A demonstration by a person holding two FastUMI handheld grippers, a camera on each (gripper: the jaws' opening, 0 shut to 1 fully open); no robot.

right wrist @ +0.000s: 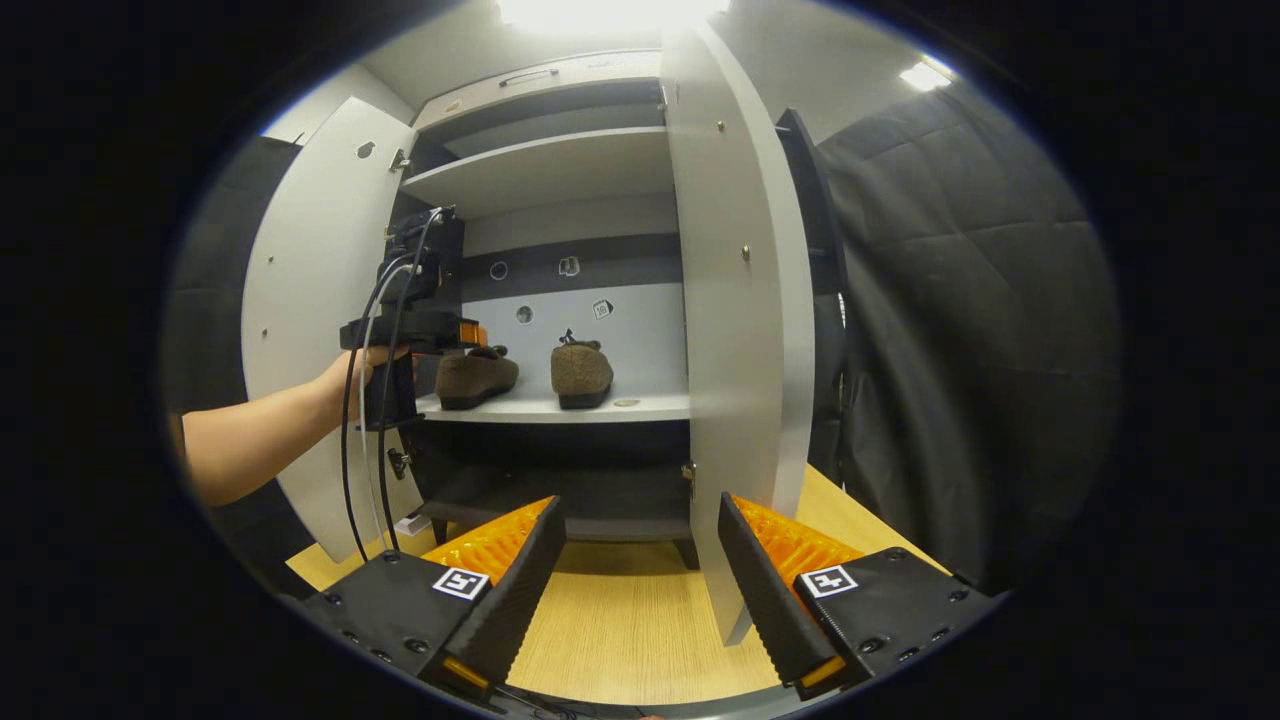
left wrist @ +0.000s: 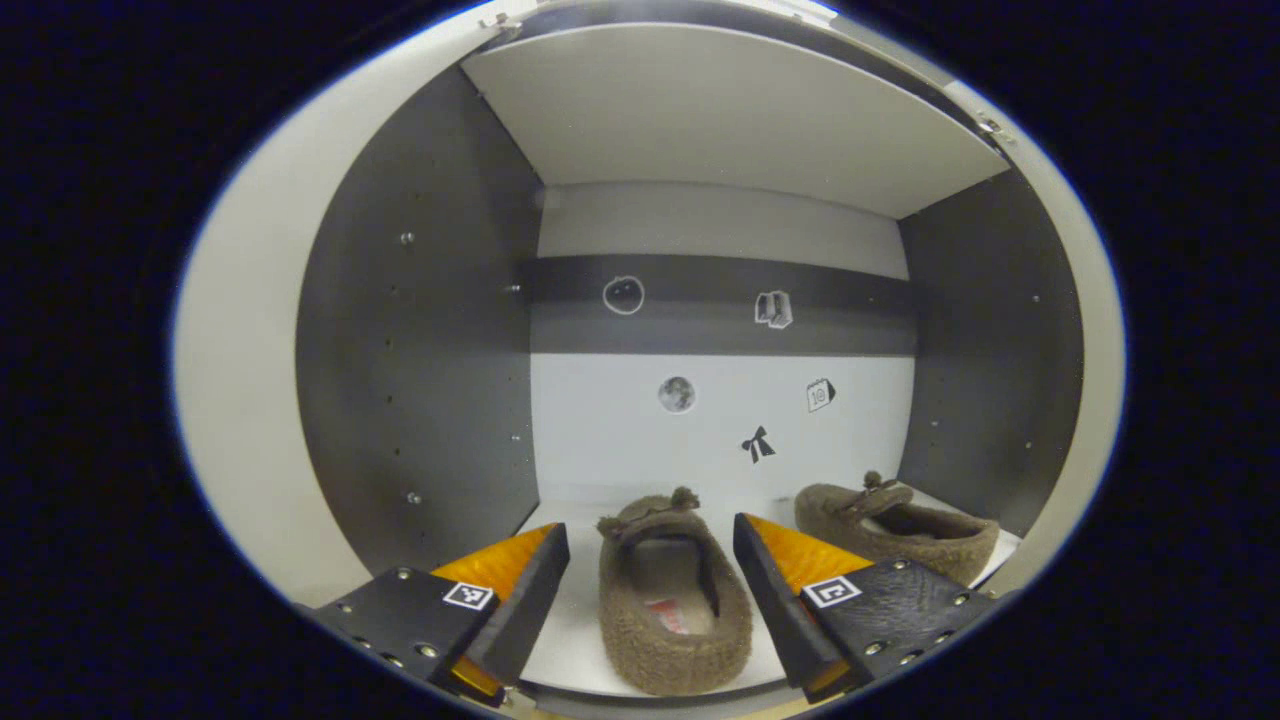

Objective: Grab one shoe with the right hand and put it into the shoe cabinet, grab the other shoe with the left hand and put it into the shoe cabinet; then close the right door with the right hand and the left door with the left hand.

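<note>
Two brown fuzzy shoes stand on the cabinet's white middle shelf. In the left gripper view one shoe lies heel-first between my open left gripper's fingers, untouched by them; the other shoe sits to its right. The right gripper view shows both shoes from farther back: the left shoe beside the left gripper held by a hand, and the right shoe. My right gripper is open and empty, low above the wooden floor, facing the open right door. The left door is open too.
The cabinet has an upper shelf and a dark lower compartment. Small stickers dot the back wall. Black quilted cloth hangs to the right of the cabinet. Cables hang from the left gripper.
</note>
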